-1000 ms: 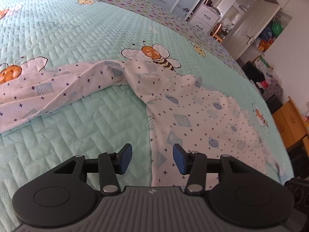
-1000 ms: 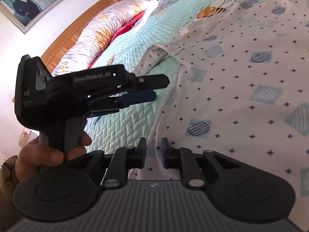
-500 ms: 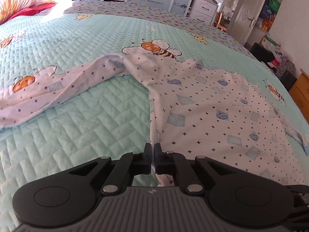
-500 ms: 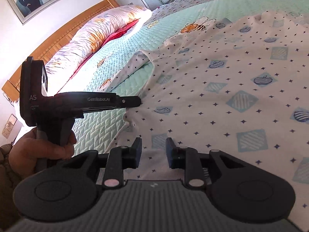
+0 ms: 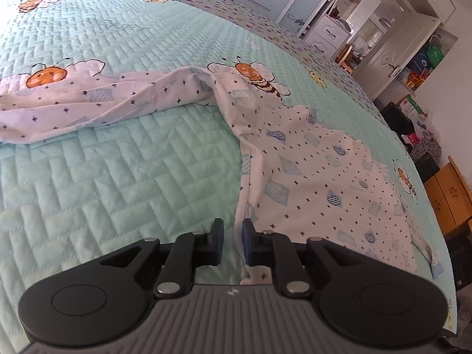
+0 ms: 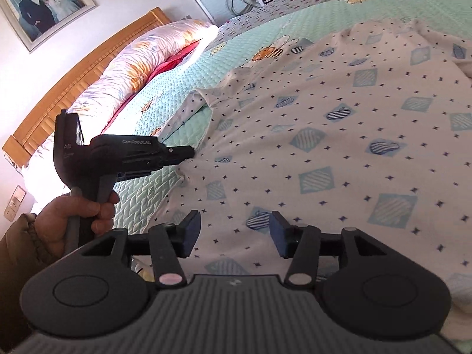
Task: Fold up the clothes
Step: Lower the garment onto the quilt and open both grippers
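Left wrist view shows a white garment point(image 5: 309, 177) with small dark stars and blue patches lying spread on a mint green quilted bedspread point(image 5: 118, 177). One sleeve point(image 5: 88, 103) stretches to the left across the bedspread, over a printed bee, and the body of the garment runs down to the right. The left gripper point(image 5: 232, 240) sits low over the side edge of the garment. Its jaws are opening, with a narrow gap between the blue pads; the edge of the cloth lies in this gap, but the pads do not seem to press on it.

From the right wrist view, the right gripper point(image 6: 234, 233) hovers over the lower part of the same garment point(image 6: 339, 124). Its jaws are opening and stand wide apart; the cloth lies flat under them and nothing is pinched. On the left of this view a hand point(image 6: 73, 218) holds the handle of the left gripper point(image 6: 188, 155), whose tip touches the garment's edge, where the cloth bunches a little. Behind it are a flowered pillow point(image 6: 141, 62) and a wooden headboard point(image 6: 88, 82).
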### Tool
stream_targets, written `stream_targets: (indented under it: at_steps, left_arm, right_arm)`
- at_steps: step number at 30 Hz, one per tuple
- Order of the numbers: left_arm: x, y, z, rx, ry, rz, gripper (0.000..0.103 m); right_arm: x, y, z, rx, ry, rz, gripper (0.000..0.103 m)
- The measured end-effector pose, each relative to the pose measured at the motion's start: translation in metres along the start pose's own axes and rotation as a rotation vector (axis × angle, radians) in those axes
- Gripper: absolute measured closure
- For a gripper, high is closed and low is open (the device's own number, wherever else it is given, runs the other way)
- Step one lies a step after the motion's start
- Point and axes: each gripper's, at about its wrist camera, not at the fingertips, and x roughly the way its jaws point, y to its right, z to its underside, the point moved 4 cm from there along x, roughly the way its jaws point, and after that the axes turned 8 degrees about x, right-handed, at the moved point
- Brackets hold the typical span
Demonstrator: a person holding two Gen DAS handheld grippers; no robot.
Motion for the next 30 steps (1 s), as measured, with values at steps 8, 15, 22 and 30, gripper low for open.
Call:
stream_targets:
  at_steps: [8, 15, 22, 30]
  left_arm:
    - [-0.043, 0.016, 0.051, 0.023, -0.058, -0.023, 0.060]
    - [-0.038, 0.030, 0.058, 0.073, -0.074, -0.056, 0.059]
    - [-0.039, 0.042, 0.063, 0.154, -0.088, -0.106, 0.100]
    - [-0.048, 0.021, 0.068, 0.084, -0.095, -0.137, 0.100]
  right_arm:
    - [-0.046, 0.014, 0.004, 0.041, 0.083, 0.004, 0.045]
    - [-0.072, 0.026, 0.009, 0.066, 0.122, 0.029, 0.043]
    - [-0.086, 0.043, 0.011, 0.099, 0.157, 0.061, 0.039]
    - [-0.100, 0.067, 0.009, 0.144, 0.206, 0.091, 0.039]
